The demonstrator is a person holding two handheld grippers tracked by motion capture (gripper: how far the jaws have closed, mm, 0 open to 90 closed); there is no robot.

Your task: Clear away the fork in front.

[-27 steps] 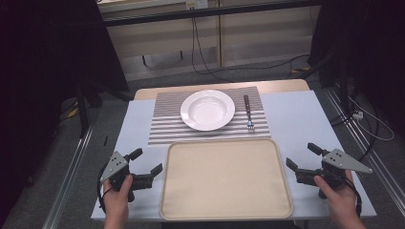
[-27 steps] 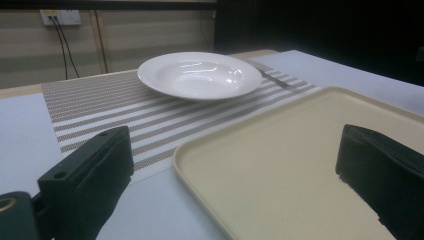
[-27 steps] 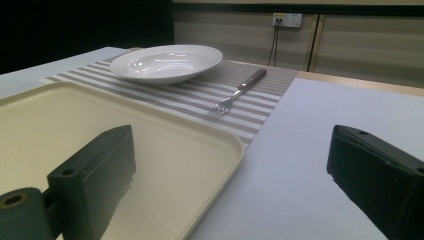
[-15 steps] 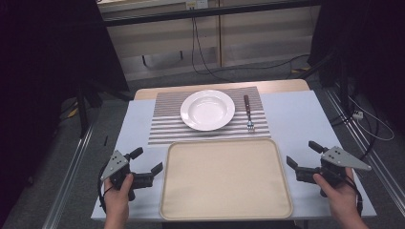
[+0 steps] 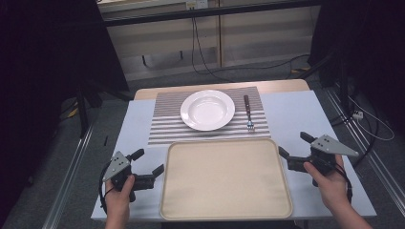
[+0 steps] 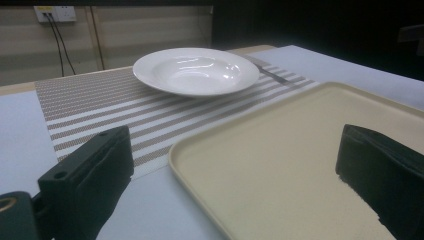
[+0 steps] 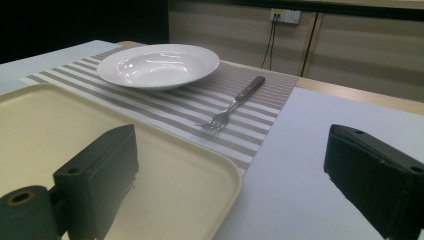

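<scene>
A cream tray (image 5: 224,179) lies bare at the table's near edge. Beyond it a striped placemat (image 5: 165,124) carries a white deep plate (image 5: 207,109) and a wooden-handled fork (image 5: 249,113) to the plate's right. My left gripper (image 5: 150,161) is held low just left of the tray, open, with nothing between its jaws; in the left gripper view (image 6: 232,145) the jaws frame the tray's corner (image 6: 200,150) and the plate (image 6: 195,70). My right gripper (image 5: 292,144) hovers at the tray's right edge, open and empty; in the right gripper view (image 7: 230,140) the fork (image 7: 235,105) lies ahead.
A pale blue sheet (image 5: 296,114) covers the table around the mat. The wooden table edge (image 5: 286,86) shows at the back. Cables (image 5: 200,52) hang down the wall behind, and dark frames stand at both sides.
My right gripper has shifted a little forward and in toward the tray's right edge. The left gripper, plate, fork and tray have stayed put.
</scene>
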